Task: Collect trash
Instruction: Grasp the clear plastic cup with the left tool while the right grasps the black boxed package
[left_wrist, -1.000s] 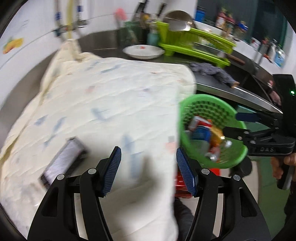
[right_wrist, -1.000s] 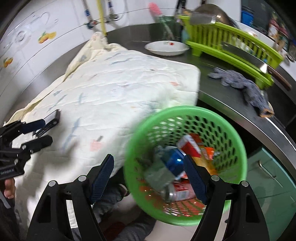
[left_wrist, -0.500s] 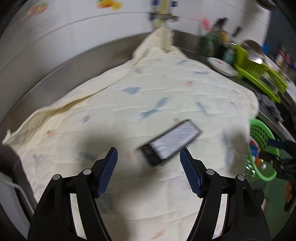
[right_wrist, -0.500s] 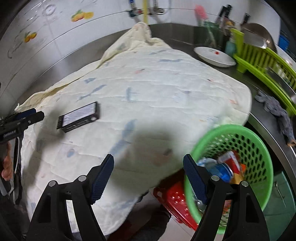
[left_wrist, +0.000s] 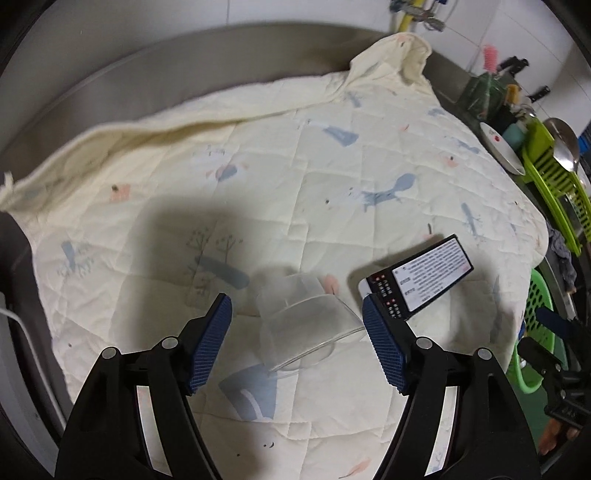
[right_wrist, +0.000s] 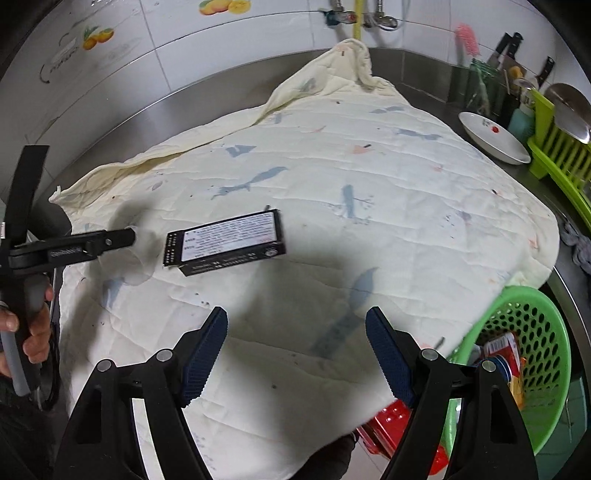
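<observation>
A clear plastic cup (left_wrist: 303, 317) lies on its side on a cream quilt (left_wrist: 258, 166). My left gripper (left_wrist: 295, 308) straddles the cup; its jaws are opening, and there are gaps between the blue pads and the cup. A flat black box (left_wrist: 424, 275) with a white label lies just right of it. In the right wrist view, the left gripper (right_wrist: 125, 236) reaches in from the left beside the cup (right_wrist: 138, 264) and the box (right_wrist: 229, 240). My right gripper (right_wrist: 297, 317) stands open over the quilt's front edge with nothing between its jaws. The green basket (right_wrist: 532, 332) of trash sits low to its right.
The quilt covers a steel counter (right_wrist: 424, 70) against a tiled wall. A white plate (right_wrist: 491, 140), a lime dish rack (right_wrist: 561, 155) and a grey rag (right_wrist: 580, 247) lie along the right. A red crate (right_wrist: 399, 424) sits below the quilt edge. A hand (right_wrist: 33, 332) grips the left tool.
Both views have swung left across the quilt. The basket has slid from between the right fingers to the right edge. The clear cup has come between the left jaws, which have widened.
</observation>
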